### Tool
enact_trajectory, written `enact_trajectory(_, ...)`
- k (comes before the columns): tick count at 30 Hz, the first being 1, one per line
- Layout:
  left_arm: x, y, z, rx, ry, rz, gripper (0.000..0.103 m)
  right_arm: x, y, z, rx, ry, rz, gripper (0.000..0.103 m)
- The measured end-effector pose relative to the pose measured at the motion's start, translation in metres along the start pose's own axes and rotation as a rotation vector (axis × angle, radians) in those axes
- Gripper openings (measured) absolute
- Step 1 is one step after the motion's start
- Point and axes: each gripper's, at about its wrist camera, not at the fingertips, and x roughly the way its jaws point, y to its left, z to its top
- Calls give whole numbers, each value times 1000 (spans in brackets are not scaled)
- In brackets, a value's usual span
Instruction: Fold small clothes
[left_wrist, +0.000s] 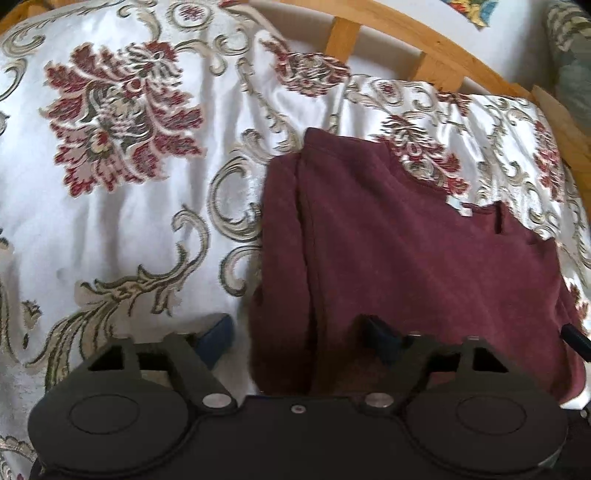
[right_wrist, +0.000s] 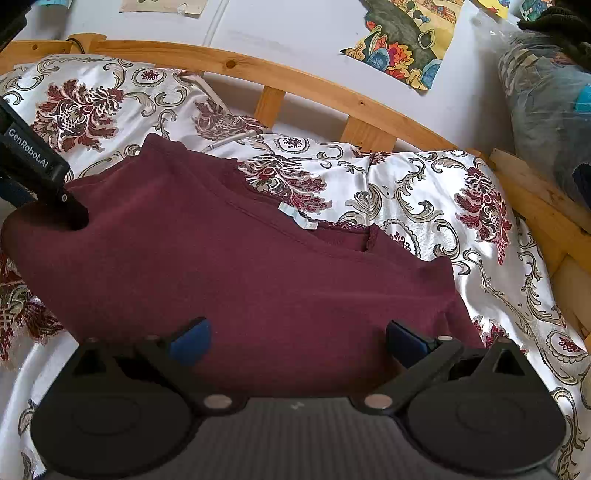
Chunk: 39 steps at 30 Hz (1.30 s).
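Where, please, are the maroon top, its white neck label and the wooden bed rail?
maroon top (right_wrist: 258, 288): right wrist view, middle of its front panel.
white neck label (right_wrist: 298, 218): right wrist view, centre of the tag.
wooden bed rail (right_wrist: 295, 79): right wrist view, top bar.

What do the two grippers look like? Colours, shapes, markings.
Both alike: the left gripper and right gripper have black bodies with two round discs, angled black linkage arms on silver pivot pins, and blue finger pads. The left one's side reads "GenRobot.AI" in white, seen from the right wrist view.
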Motion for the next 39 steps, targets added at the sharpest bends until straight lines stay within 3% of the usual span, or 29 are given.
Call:
enact_trajectory(4, -1, -4, -1, 18, -13, -10, 51, 0, 1, 0, -5, 0, -2, 103)
enact_trajectory(8, -6, -8, 0, 14, -34, -14, 24, -1, 1, 1, -3, 10, -1, 103)
enact_trajectory(12, -14, -23, 7, 75, -44, 22, 15, 0, -4, 6, 8, 31, 13, 103)
enact_trajectory(19, -39, -69, 32, 217, -93, -9, 13, -11, -39, 21, 118, 29, 33, 103)
enact_trajectory(27, -65, -176, 56, 466, -159, -105, 12, -20, -130, 19, 347, 47, -83, 103)
enact_trajectory(34, -40, -272, 26, 605, -119, -169, 12, -33, -215, -4, 550, 41, -118, 103)
enact_trajectory(39, -6, -303, -8, 635, -39, -176, 11, -27, -246, -20, 661, 59, -86, 103)
